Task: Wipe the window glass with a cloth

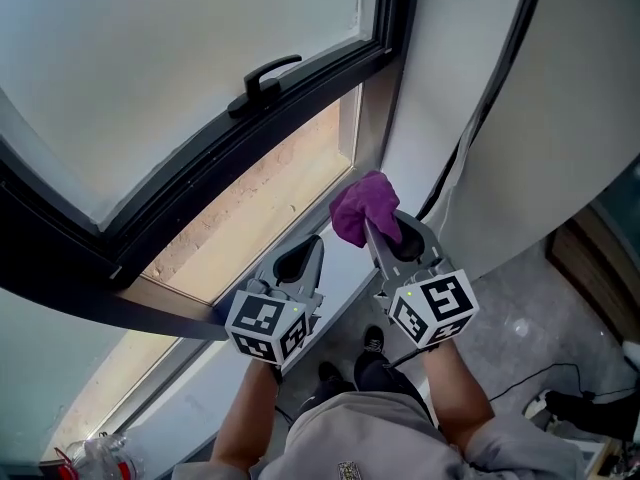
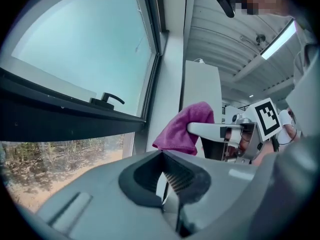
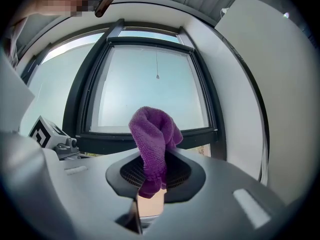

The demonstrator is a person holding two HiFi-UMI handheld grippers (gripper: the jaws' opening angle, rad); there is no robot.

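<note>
My right gripper (image 1: pixel 378 233) clamped on purple cloth (image 1: pixel 360 208). My left gripper (image 1: pixel 303 258) at its 9 o'clock, jaws together, empty. Window glass (image 1: pixel 170 58) at 11 o'clock.

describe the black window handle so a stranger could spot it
Start at the big pale glass pane filling the head view's upper left. Along its black bottom frame bar, toward the right, sits a small black lever handle, the only piece jutting off that bar.
</note>
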